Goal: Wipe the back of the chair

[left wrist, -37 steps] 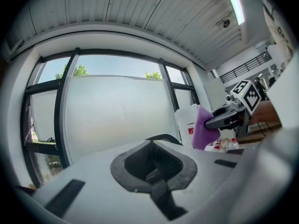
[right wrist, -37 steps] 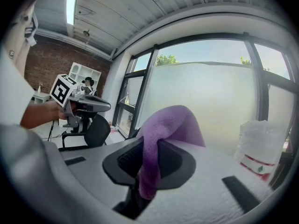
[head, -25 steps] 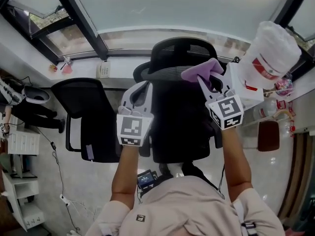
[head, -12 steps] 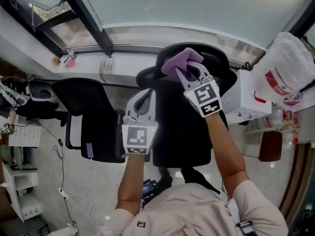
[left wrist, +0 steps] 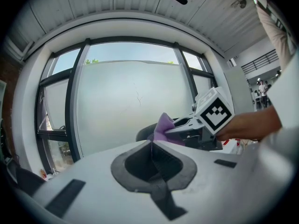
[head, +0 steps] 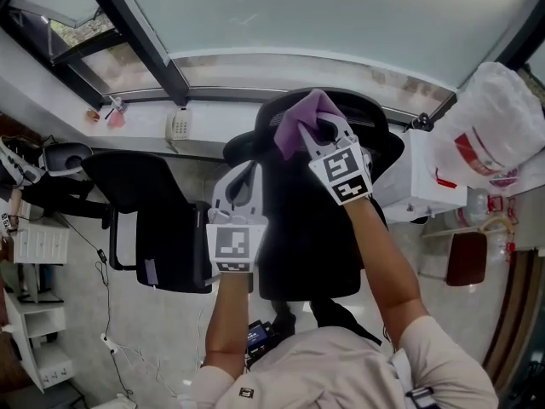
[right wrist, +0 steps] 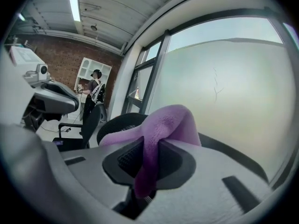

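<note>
1. Left gripper [head: 242,175]. Mine, held by the left edge of the chair back, low and near me. Jaws pressed together with nothing between them. I cannot tell if it touches the frame. I judge it is kept off to the side so the wiping arm has room.

2. Chair [head: 306,228]. The task's thing: black, high-backed, its back facing me and directly below my view. Both arms reach it from behind, which suits wiping the rear face.

3. Right gripper [head: 318,131]. Mine, arm stretched forward and up to the top of the chair. Jaws pinching a fold of cloth at their centre.

4. Cloth [head: 298,118]. Purple, bunched, with a loose lobe spilling past the jaw tips. That lobe lies on the headrest [head: 375,135], so soft fabric meets the surface rather than plastic. By my reading the wipe is at the upper end, with the broad lower back yet to be covered.

5. Second chair [head: 162,220]. Black, standing left of mine and apart from it.

6. Phone [head: 177,124]. White, on the sill beyond the chairs.

7. Bag [head: 502,118]. White plastic with red print, far right.

8. Window [head: 324,15]. Frosted pane in dark frames, behind everything.
</note>
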A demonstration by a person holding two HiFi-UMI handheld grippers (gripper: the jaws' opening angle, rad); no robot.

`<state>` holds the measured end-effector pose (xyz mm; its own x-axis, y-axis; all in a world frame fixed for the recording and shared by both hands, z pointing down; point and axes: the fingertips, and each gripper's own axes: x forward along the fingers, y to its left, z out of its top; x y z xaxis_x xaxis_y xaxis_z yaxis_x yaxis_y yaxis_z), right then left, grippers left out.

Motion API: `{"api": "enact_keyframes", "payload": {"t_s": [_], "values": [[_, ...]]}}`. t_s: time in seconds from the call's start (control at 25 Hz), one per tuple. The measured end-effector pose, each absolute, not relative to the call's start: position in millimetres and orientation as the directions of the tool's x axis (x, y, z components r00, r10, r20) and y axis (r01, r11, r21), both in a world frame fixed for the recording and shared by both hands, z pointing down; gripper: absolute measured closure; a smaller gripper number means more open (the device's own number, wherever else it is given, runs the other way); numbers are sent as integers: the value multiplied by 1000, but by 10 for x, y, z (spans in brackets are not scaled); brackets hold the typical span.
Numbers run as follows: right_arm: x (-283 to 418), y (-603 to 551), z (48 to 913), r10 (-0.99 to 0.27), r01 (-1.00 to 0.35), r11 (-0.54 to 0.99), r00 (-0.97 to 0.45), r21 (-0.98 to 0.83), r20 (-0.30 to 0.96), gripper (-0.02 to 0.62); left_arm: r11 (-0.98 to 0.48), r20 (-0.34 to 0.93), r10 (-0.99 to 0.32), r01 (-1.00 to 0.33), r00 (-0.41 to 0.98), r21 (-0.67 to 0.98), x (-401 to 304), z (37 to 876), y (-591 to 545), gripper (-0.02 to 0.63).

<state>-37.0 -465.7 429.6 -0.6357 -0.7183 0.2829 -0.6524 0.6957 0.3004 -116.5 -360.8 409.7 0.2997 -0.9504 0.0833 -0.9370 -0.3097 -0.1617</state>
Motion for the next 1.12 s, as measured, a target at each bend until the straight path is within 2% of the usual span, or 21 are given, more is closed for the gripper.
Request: {"api": "enact_keyframes", "payload": {"t_s": [0.32, 0.52, 0.88, 1.12], "values": [[970, -4672, 4265, -852, -822, 515, -463, 243, 243, 546, -349, 94, -936, -922, 338, -164, -813, 4151, -3860, 595], [1256, -4571, 4225, -873, -844, 480, -430, 240, 231, 546, -388, 105, -921, -904, 375, -178, -532, 4201, -3931, 595], [959, -4620, 4310, -856, -824, 506, -444, 253, 265, 548, -373, 122, -927, -908, 355, -193, -664, 4198, -3857, 595], [-75, -4559, 4606, -737, -727, 666, -603, 170, 305, 548, -315, 107, -948, -927, 299, -203, -1098, 4218, -3724, 595]]}}
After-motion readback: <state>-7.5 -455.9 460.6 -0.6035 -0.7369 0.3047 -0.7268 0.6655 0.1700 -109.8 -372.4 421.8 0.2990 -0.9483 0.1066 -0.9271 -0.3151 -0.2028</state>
